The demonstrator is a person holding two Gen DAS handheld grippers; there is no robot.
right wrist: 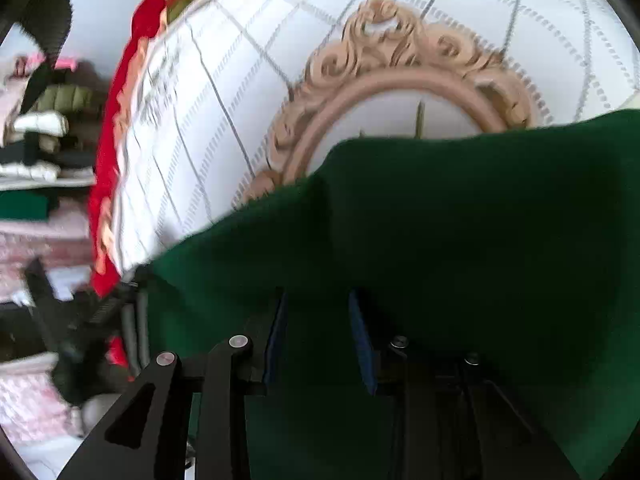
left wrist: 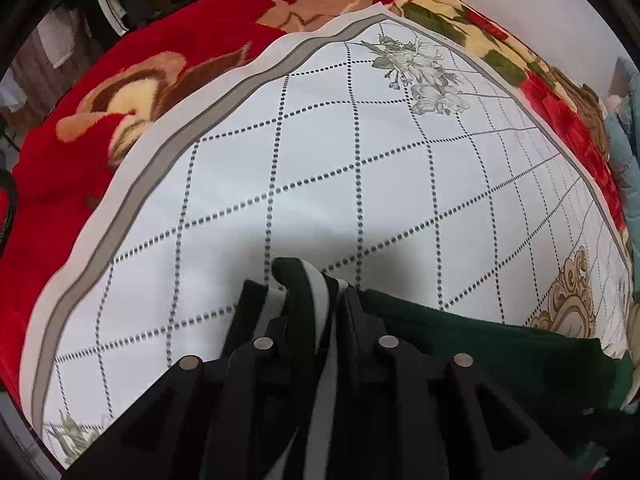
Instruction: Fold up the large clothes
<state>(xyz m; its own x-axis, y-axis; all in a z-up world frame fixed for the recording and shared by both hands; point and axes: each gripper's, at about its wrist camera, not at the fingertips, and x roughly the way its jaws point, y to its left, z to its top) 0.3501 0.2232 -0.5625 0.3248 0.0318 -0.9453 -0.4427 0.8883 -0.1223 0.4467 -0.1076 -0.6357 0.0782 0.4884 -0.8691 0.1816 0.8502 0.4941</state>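
A dark green garment (left wrist: pixel 480 344) lies at the near edge of a white bedsheet (left wrist: pixel 360 160) printed with a dotted grid. Its green-and-white striped cuff (left wrist: pixel 310 284) sticks up between the black fingers of my left gripper (left wrist: pixel 306 294), which is shut on it. In the right wrist view the same green garment (right wrist: pixel 460 220) drapes over my right gripper (right wrist: pixel 318 316) and hides its fingertips. Green cloth fills the gap between the blue pads (right wrist: pixel 276 332), so this gripper holds a thick bunch of it.
A red floral blanket (left wrist: pixel 80 160) lies under the sheet and shows along its far and left edges. Pale blue denim cloth (left wrist: pixel 624 140) sits at the right. Beside the bed, in the right wrist view, stands a pile of folded clothes (right wrist: pixel 40 140).
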